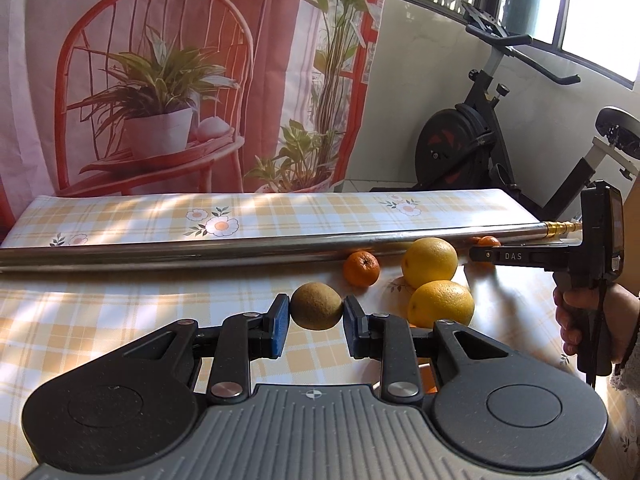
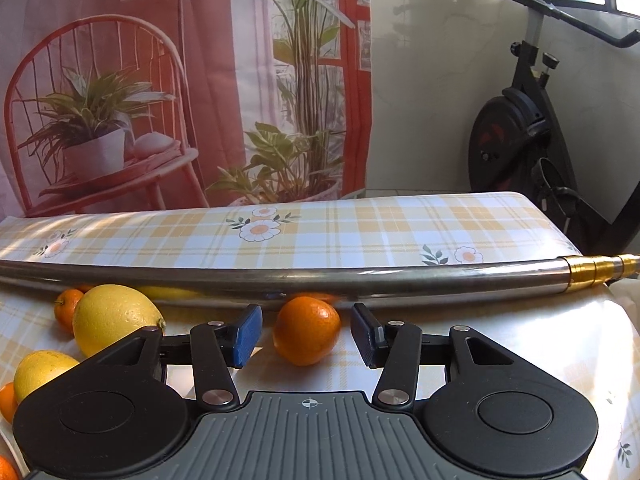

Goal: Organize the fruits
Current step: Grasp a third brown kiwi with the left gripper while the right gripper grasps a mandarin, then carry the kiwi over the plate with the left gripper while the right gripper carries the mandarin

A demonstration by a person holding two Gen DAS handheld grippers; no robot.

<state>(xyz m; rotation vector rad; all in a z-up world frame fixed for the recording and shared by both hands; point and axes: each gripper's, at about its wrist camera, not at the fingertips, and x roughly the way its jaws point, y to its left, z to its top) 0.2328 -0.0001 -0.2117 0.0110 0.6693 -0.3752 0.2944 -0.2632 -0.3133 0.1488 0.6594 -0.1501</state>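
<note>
Left wrist view: the left gripper (image 1: 316, 312) pinches a brown kiwi (image 1: 316, 306) between its blue pads, above the plaid tablecloth (image 1: 120, 308). Two lemons (image 1: 434, 280) and a mandarin (image 1: 361, 268) lie just beyond, near a steel pole (image 1: 200, 252). Right wrist view: the right gripper (image 2: 306, 334) stands spread around a second mandarin (image 2: 306, 330), pads clear of its skin.

in the left wrist view, a small orange fruit (image 1: 489, 241) shows only its top above the right claw's (image 1: 486, 255) arm. another orange fruit (image 1: 427, 378) is largely covered by the left claw's (image 1: 316, 312) body. in the right wrist view, two orange fruits (image 2: 7, 402) (image 2: 6, 469) are cut off by the left edge.
</note>
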